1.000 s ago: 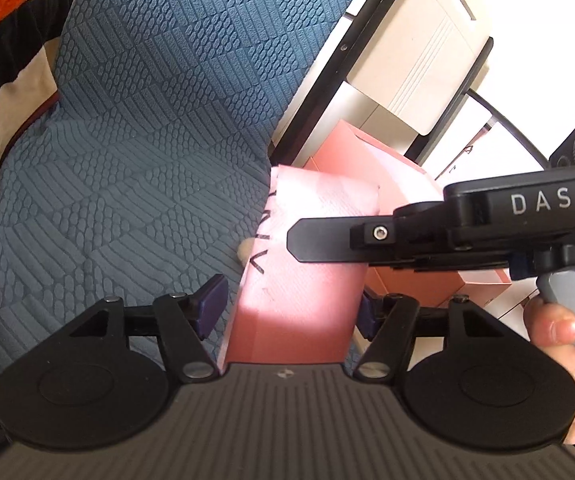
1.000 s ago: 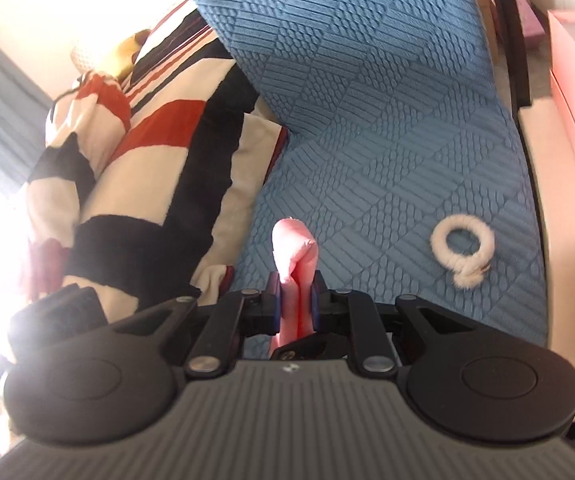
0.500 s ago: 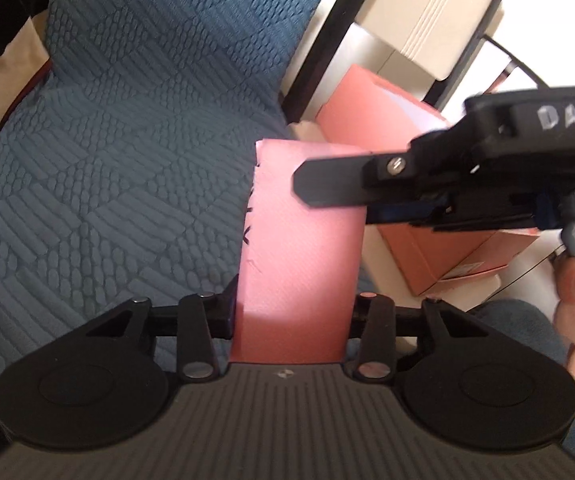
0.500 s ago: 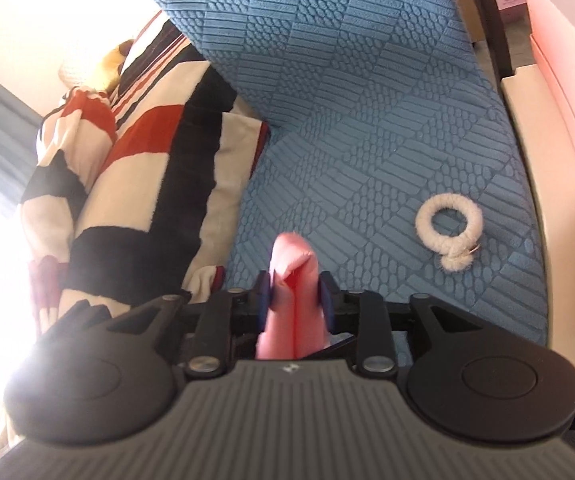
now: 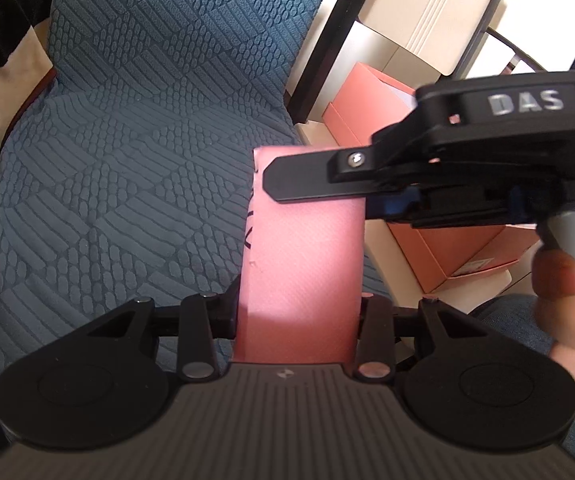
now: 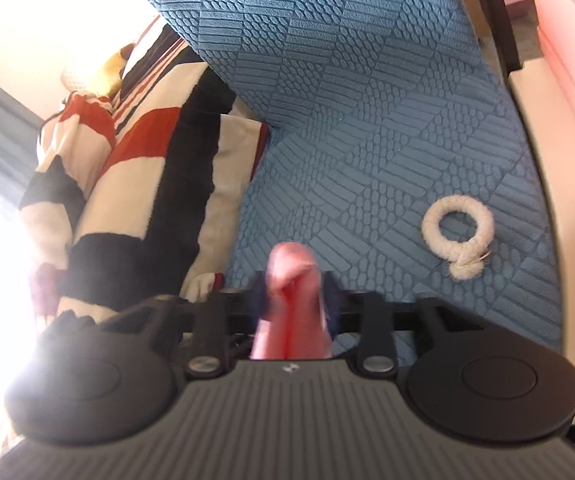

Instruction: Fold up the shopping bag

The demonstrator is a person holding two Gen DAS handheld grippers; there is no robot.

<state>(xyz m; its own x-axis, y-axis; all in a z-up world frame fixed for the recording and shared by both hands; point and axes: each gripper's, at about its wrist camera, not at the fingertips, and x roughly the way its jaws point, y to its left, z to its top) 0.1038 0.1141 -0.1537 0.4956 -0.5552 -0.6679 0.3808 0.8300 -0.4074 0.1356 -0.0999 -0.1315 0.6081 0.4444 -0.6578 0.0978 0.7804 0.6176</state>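
Bag point(image 5: 301, 276), pink and folded into a narrow flat strip, spans both grippers above the blue quilted cover point(image 5: 135, 152). Left gripper point(image 5: 296, 316) holds the strip across its width: each finger sits against one long edge, and the strip runs forward from between them, with dark lettering visible along its left edge. Right gripper point(image 5: 371, 196) enters the left wrist view from the right, a hand point(image 5: 567, 312) on its grip, with one black finger point(image 5: 311, 178) lying across the far end of the strip. In the right wrist view the right gripper point(image 6: 293, 300) has a bunched pink fold of the bag point(image 6: 291, 304) between its blue pads point(image 6: 329, 304); the jaws are closing, set narrow, and the pads appear to press the fold, though that view is blurred. A white rope ring point(image 6: 459, 236) lies on the cover, well apart to the right. A striped blanket point(image 6: 143, 184) lies beside the cover on the left. Pink boxes point(image 5: 439, 208) stand beyond the cover edge.
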